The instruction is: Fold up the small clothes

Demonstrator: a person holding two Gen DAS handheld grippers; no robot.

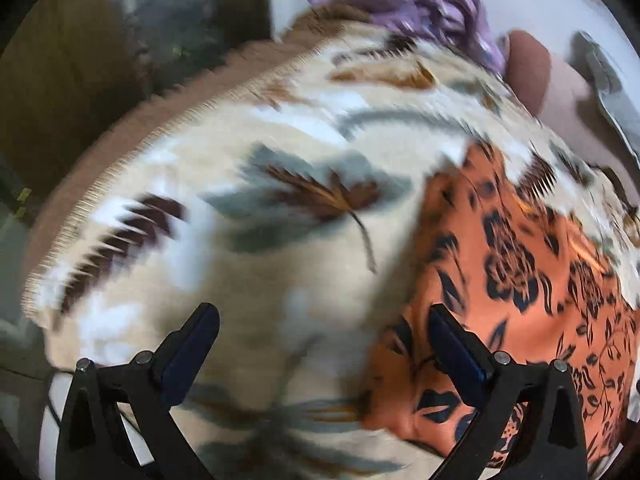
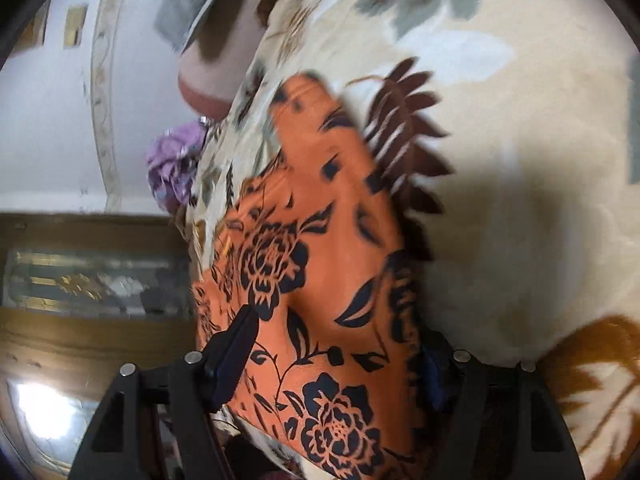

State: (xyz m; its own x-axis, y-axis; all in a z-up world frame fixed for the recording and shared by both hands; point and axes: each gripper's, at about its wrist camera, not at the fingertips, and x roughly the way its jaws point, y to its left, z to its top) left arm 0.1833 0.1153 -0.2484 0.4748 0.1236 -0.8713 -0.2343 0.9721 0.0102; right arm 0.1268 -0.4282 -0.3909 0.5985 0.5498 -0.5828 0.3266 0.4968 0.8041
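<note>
Both wrist views look steeply down, close over the blanket (image 1: 248, 288); they share the orange cloth (image 2: 320, 264) and purple cloth (image 1: 436, 12).

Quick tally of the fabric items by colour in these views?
Orange cloth with black floral print: 1
Crumpled purple cloth: 1
Cream leaf-patterned blanket underneath: 1
Total: 3

One orange floral garment (image 1: 532, 280), one purple garment (image 1: 436, 12), one leaf-patterned blanket (image 1: 248, 216).
</note>
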